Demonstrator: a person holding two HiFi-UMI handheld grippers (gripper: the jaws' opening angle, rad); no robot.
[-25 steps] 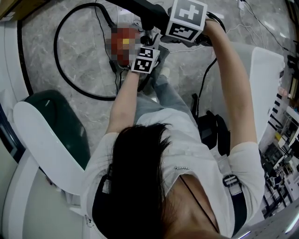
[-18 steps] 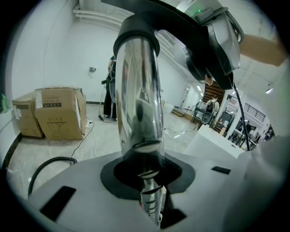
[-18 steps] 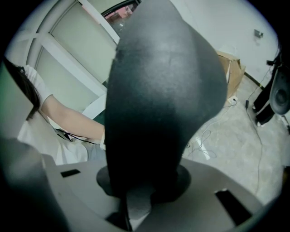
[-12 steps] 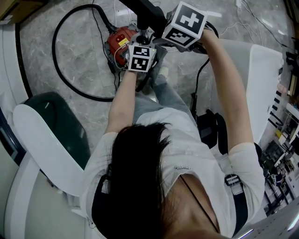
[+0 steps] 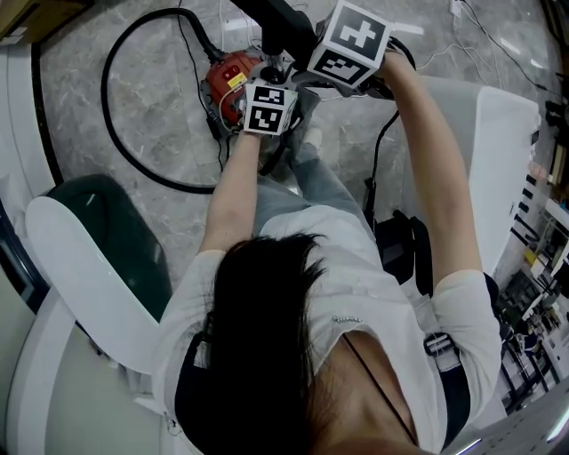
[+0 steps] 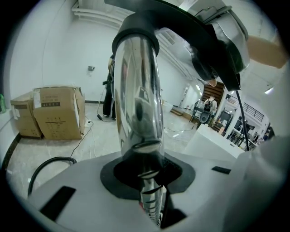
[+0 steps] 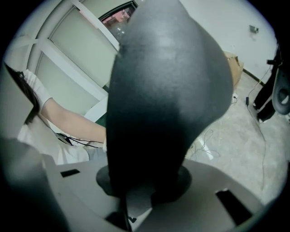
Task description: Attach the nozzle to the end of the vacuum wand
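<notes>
In the left gripper view a shiny chrome vacuum wand (image 6: 136,99) stands upright between the jaws of my left gripper (image 6: 149,183), which is shut on it. A black collar (image 6: 136,34) caps the wand's top. My right gripper (image 7: 145,186) is shut on the bulky black nozzle (image 7: 167,90), which fills its view. From the head view both grippers meet at the top: the left gripper (image 5: 274,82) sits just below the black nozzle (image 5: 271,18), and the right gripper (image 5: 302,55) holds it from the right. The joint between wand and nozzle is hidden behind the marker cubes.
A red vacuum body (image 5: 227,75) lies on the marble floor with a black hose (image 5: 124,133) looping to the left. A green and white chair (image 5: 89,258) is at left, a white table (image 5: 507,151) at right. Cardboard boxes (image 6: 54,111) stand far off.
My right gripper has tilted and rolled a little with the nozzle in it. The left gripper and the wand have stayed where they were.
</notes>
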